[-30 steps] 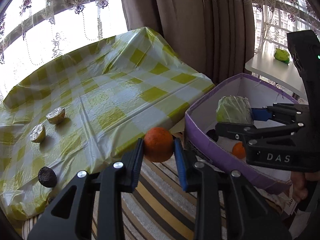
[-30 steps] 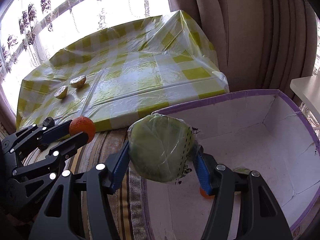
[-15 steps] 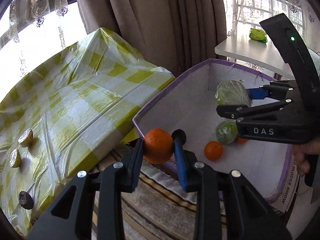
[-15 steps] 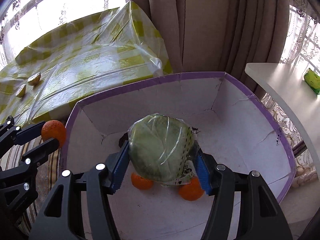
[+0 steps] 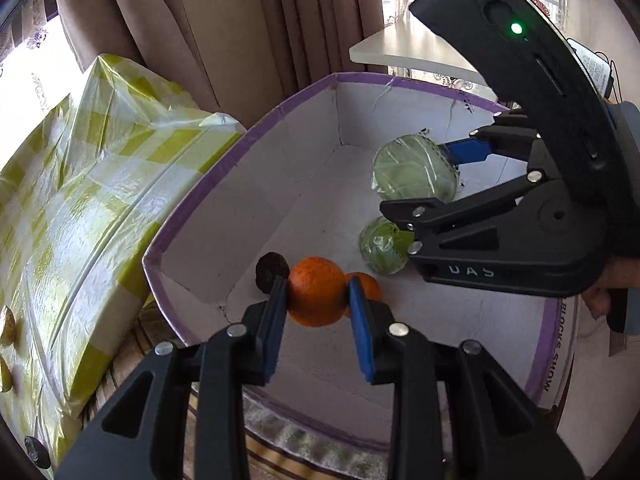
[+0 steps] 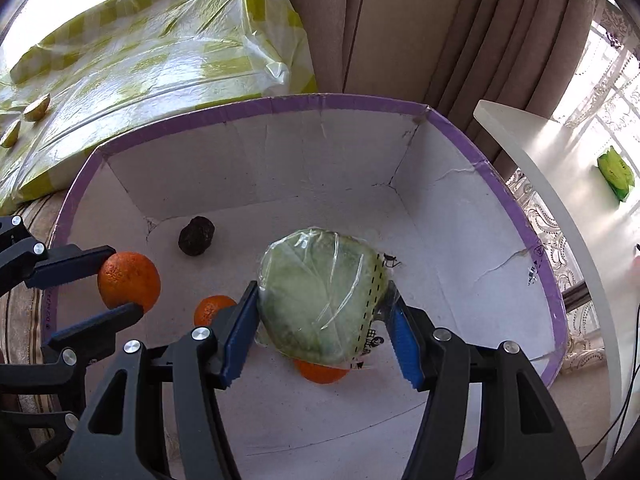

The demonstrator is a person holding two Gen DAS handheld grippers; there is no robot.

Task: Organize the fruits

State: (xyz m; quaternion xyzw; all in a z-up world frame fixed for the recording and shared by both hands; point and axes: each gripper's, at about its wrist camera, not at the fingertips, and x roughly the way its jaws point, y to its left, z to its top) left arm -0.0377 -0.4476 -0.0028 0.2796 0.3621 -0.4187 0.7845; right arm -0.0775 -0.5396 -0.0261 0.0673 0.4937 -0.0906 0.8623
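Note:
My left gripper (image 5: pixel 318 300) is shut on an orange (image 5: pixel 317 292) and holds it over the near part of a white box with a purple rim (image 5: pixel 240 140). My right gripper (image 6: pixel 324 320) is shut on a plastic-wrapped green cabbage (image 6: pixel 324 296) and holds it over the box's middle. It also shows in the left wrist view (image 5: pixel 414 172). On the box floor lie a second wrapped cabbage (image 5: pixel 382 250), a dark round fruit (image 6: pixel 196 236) and two small oranges (image 6: pixel 212 308), one (image 6: pixel 320 372) partly hidden under the held cabbage.
A table with a yellow checked plastic cover (image 6: pixel 140 52) stands left of the box, with halved fruits (image 6: pixel 36 102) and a dark fruit (image 5: pixel 37 446) on it. Brown curtains (image 6: pixel 380 20) hang behind. A white side table (image 6: pixel 552 152) with a green packet (image 6: pixel 616 168) stands right.
Both grippers have moved right from the checked table to over the box, still holding the orange and the cabbage. The cabbage has moved lower and further into the box.

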